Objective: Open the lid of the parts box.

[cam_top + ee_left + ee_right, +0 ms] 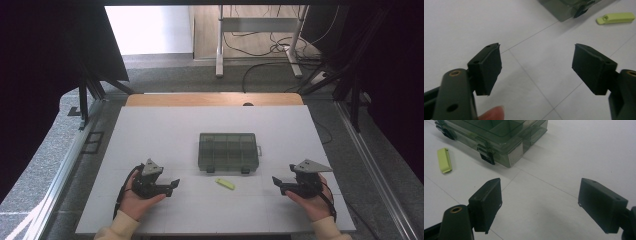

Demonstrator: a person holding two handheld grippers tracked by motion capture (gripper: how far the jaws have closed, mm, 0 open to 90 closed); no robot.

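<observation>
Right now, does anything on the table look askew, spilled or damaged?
Nothing stands out. The compartment box sits closed and square on the white table; the small yellow-green piece lies loose before it, slightly angled.

High view: white table (165, 135) evenly bright, no glare; surroundings beyond it fall to near black on both sides. Bright overexposed patch on the floor behind the table. Soft short shadow under the compartment box (228, 151). Gripper views: diffuse overhead light, faint grey shadows on the table beside the box (499, 135); the box and yellow-green clip (616, 18) slightly soft, near jaws mildly blurred.
</observation>
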